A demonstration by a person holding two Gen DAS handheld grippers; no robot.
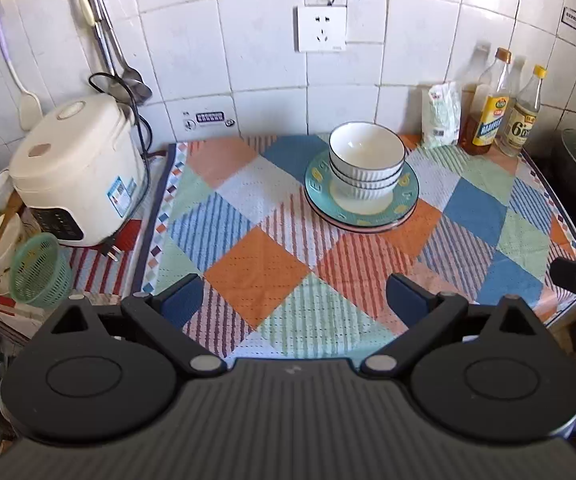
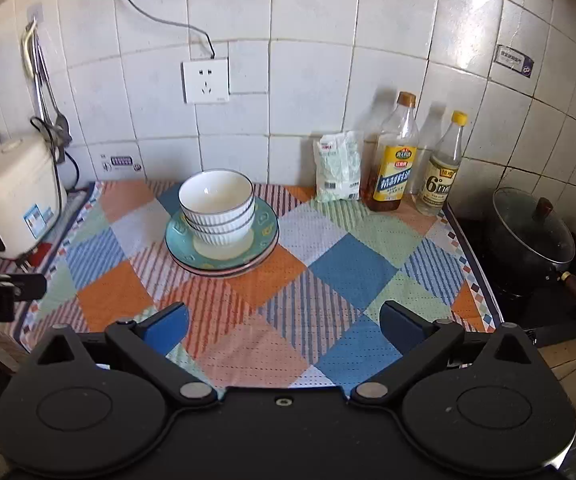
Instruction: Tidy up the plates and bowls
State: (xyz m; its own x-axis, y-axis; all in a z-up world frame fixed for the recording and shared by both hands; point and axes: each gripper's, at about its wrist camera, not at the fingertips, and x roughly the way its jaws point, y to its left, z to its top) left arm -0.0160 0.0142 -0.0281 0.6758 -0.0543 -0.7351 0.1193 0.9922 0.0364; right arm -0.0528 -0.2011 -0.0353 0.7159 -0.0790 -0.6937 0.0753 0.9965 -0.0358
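Observation:
Three white ribbed bowls sit nested on a stack of plates, the top one teal with a cream centre, at the back of the patchwork cloth. The bowls and plates also show in the right wrist view. My left gripper is open and empty, held over the cloth's near part, well short of the stack. My right gripper is open and empty, also near the front, with the stack ahead to its left.
A white rice cooker stands at the left, with a green basket below it. Two bottles and a white packet stand against the tiled wall. A black lidded pot sits on the stove at right.

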